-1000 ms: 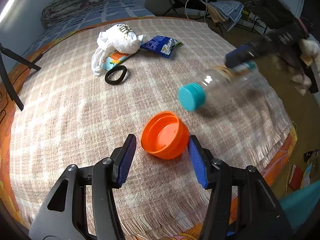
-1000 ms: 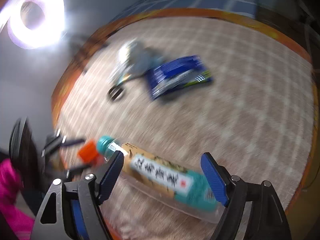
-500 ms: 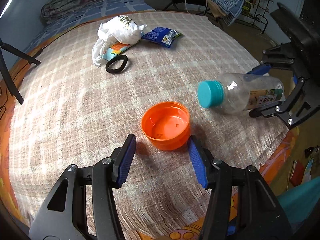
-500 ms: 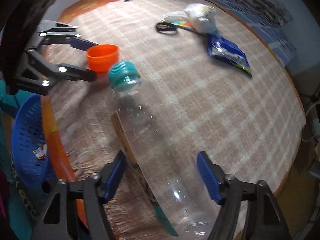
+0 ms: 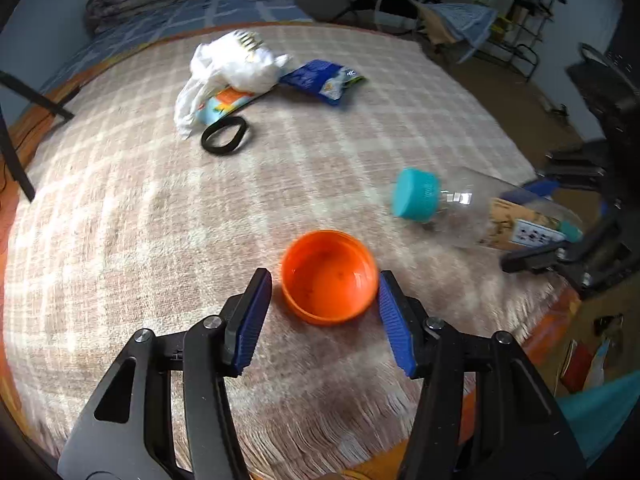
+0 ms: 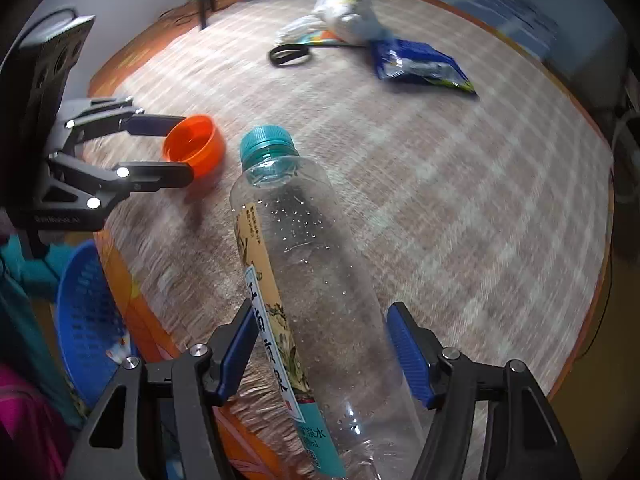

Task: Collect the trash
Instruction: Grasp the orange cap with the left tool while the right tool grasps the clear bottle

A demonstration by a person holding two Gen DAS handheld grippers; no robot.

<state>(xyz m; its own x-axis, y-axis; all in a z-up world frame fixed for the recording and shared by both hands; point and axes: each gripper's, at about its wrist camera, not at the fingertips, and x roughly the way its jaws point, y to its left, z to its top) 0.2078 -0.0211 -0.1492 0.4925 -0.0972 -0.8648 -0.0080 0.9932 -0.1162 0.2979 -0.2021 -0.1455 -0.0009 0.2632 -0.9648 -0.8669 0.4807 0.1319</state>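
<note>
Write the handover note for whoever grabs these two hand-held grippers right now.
Left hand-held gripper: open around the orange cap; only the right pad looks to touch it.
Right hand-held gripper: jaws have just been closing around the lying plastic bottle; right pad still clear.
Blue basket sits below the table edge.
Done: nothing visibly binned.
Left: cap, bottle, white bag, blue wrapper, black band.

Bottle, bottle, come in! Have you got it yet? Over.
Right gripper just closing around bottle, grip unclear. Left gripper open, straddling orange cap. Bottle lying on cloth, nothing in the way.
</note>
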